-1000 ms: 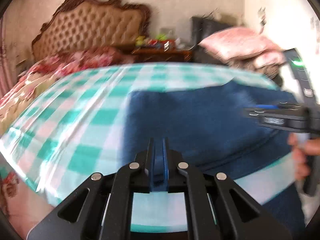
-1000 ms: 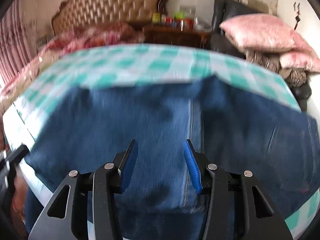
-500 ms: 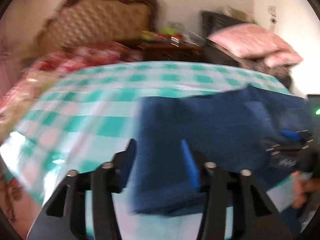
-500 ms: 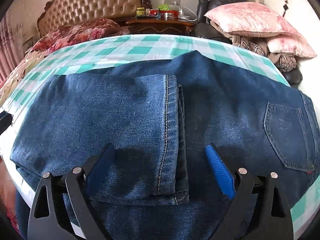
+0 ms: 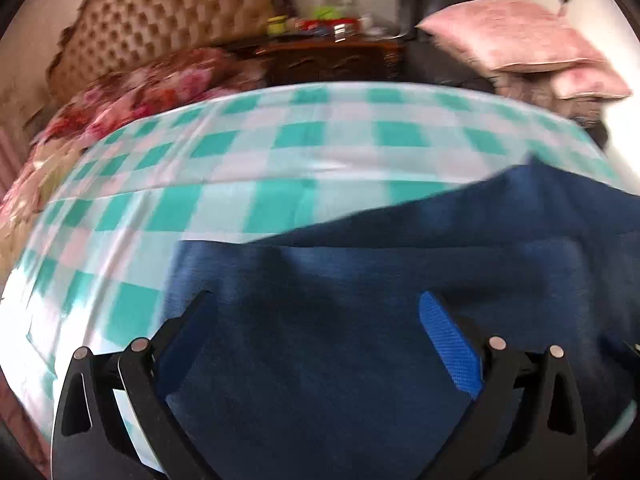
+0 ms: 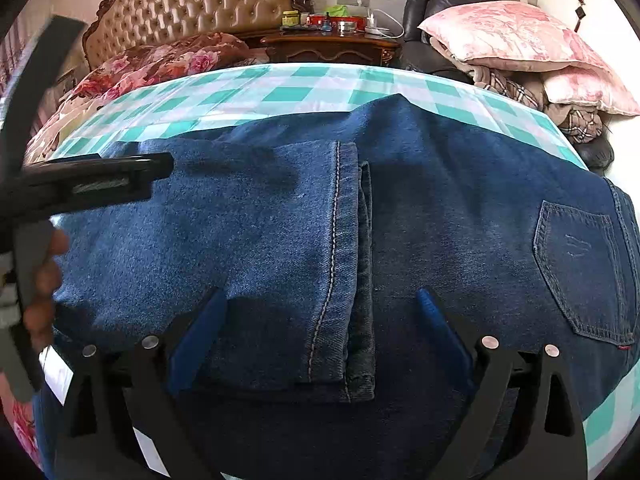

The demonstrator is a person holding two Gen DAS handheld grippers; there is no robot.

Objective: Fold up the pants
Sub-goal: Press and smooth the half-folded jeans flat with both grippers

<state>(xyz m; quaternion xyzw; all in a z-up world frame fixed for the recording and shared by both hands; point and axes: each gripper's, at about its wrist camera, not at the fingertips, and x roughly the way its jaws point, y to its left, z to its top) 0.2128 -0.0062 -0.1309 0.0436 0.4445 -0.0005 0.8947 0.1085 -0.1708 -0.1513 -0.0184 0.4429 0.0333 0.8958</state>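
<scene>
Jeans (image 6: pixel 440 208) lay folded across the checked sheet (image 6: pixel 288 92), hem mid-frame. Left gripper (image 5: pixel 320 320) was opening, right gripper (image 6: pixel 320 312) opening too, neither pinching denim.

pants (image 6: pixel 440 208): dark blue denim, pale stitching along the hem and the back pocket
bed sheet (image 6: pixel 288 94): checked in teal and white, with faint pink squares
headboard (image 6: pixel 192 0): tan, buttoned in a diamond pattern, dark brown carved frame
blanket (image 6: pixel 160 62): red and pink flowers on a dark ground, at the head of the bed
pillows (image 6: pixel 508 34): pink, mottled with white
nightstand (image 6: pixel 332 48): dark brown wood
left gripper (image 5: pixel 316 344): black body, bright blue pads
right gripper (image 6: pixel 320 340): black body, blue pads
</scene>
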